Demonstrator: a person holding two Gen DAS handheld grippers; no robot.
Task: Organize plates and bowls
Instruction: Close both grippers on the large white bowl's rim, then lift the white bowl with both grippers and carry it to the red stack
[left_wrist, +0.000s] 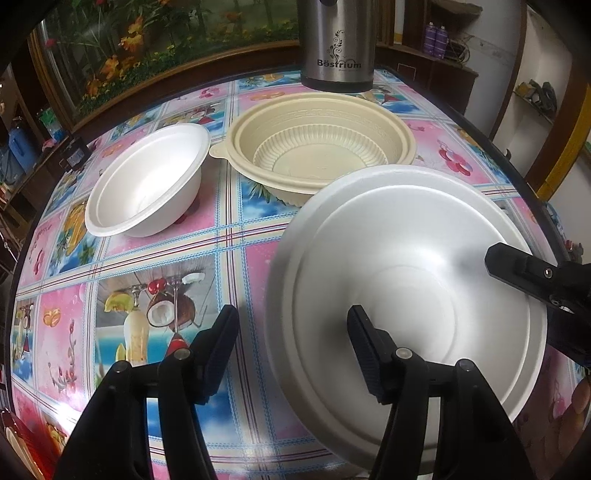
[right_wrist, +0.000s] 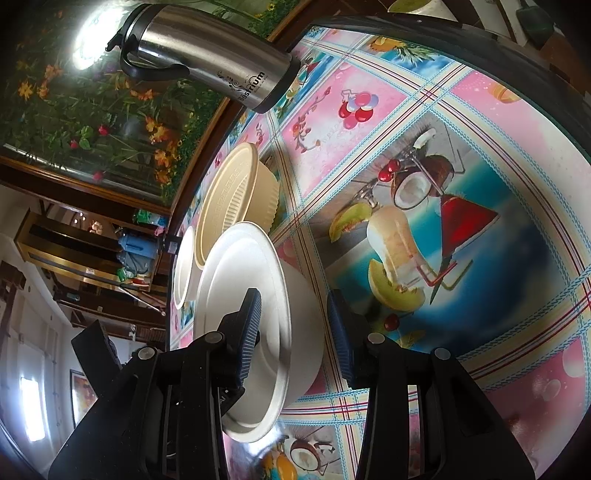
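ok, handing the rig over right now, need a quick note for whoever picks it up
Left tongs: open, straddling the near rim of the large white bowl, not gripping.
Right tongs: one finger inside the bowl, one outside its wall; look clamped on it.
Small white bowl and beige bowl sit side by side further back on the table, in front of the steel flask.
Done: nothing stacked yet.
Left: probably nest the bowls, starting with the one in hand.
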